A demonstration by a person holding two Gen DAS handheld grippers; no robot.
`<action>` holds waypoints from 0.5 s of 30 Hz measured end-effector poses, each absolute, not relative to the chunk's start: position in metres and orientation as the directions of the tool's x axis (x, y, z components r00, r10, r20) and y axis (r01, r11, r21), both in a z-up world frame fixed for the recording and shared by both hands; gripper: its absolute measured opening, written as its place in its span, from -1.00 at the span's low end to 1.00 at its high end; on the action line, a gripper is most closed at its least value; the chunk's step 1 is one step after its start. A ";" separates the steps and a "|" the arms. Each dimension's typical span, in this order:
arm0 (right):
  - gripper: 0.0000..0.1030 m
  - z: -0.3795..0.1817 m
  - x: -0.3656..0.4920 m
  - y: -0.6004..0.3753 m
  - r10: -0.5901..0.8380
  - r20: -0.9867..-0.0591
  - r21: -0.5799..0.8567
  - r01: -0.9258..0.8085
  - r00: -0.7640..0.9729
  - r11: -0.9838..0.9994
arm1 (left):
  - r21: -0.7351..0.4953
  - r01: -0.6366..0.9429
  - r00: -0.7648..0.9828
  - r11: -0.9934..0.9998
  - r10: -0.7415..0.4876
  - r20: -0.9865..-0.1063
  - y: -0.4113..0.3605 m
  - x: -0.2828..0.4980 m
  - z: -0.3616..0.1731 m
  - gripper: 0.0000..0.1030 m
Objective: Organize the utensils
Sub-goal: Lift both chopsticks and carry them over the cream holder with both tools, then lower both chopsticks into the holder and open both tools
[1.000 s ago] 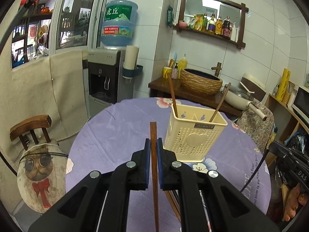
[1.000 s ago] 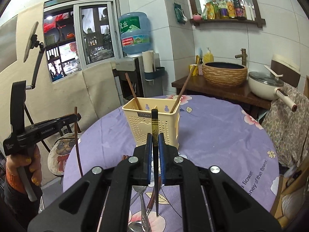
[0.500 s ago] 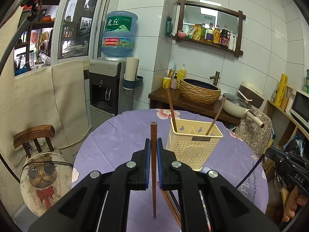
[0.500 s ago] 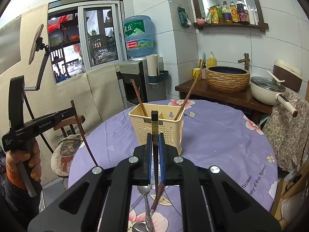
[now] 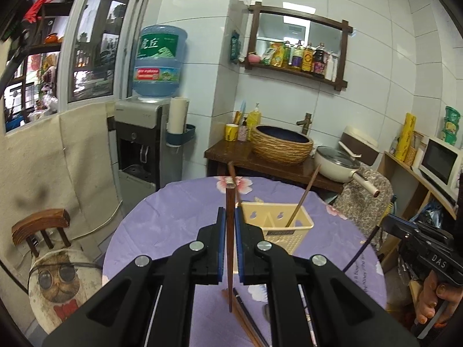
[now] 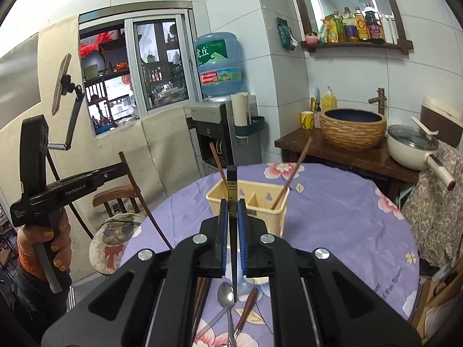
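Left wrist view: the left gripper [image 5: 228,231] pinched a brown wooden chopstick [image 5: 230,248] upright between its blue-lined fingers [image 5: 221,243], above the table.
Right wrist view: the right gripper [image 6: 232,228] clamped a black chopstick with a gold band [image 6: 231,190], also upright.
Utensil holder: a cream plastic basket [image 6: 249,205] stood on the purple floral tablecloth [image 6: 332,219], just beyond both grippers; two brown chopsticks [image 6: 295,170] leaned inside it, one at each end.
Basket label: a small dark plate on its front wall [image 5: 279,232], lettering too small to read.
Loose utensils: a metal spoon [image 6: 227,295], a wooden-handled piece [image 6: 246,312] and more chopsticks [image 5: 246,318] lay on the cloth below the grippers.
Gripper writing: "GenRobot.AI" on the left tool's side in the right wrist view; "DAS" on the right tool's body in the left wrist view.
Tablecloth print: "flower" readable along the right edge.
Water jug [image 5: 159,60]: green label with Chinese characters, on a dispenser [image 5: 139,144].
Wall shelf [image 6: 356,43]: bottles with labels, not legible.
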State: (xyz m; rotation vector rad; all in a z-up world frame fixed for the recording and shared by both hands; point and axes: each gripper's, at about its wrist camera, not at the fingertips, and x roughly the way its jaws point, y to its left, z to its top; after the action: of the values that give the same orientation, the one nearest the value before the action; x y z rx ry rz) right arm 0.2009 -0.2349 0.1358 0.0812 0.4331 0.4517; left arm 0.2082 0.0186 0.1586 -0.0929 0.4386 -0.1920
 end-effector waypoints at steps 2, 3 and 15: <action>-0.86 0.154 0.207 -0.233 0.446 -0.369 0.164 -0.416 0.815 0.895 | -0.138 0.189 0.886 0.972 -0.229 -0.403 0.016 0.214 0.176 -0.87; -0.86 0.165 0.212 -0.232 0.446 -0.357 0.159 -0.417 0.820 0.895 | -0.139 0.194 0.887 0.971 -0.234 -0.398 0.015 0.220 0.188 -0.87; -0.86 0.256 0.289 -0.220 0.388 -0.263 0.158 -0.357 0.884 0.921 | -0.206 0.182 0.894 0.961 -0.249 -0.372 -0.004 0.293 0.267 -0.88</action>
State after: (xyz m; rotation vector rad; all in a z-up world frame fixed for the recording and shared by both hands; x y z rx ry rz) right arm 0.2894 -0.2201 0.2560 0.1059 0.2949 0.3883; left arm 0.2929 -0.0039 0.2666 -0.1681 0.4067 -0.2249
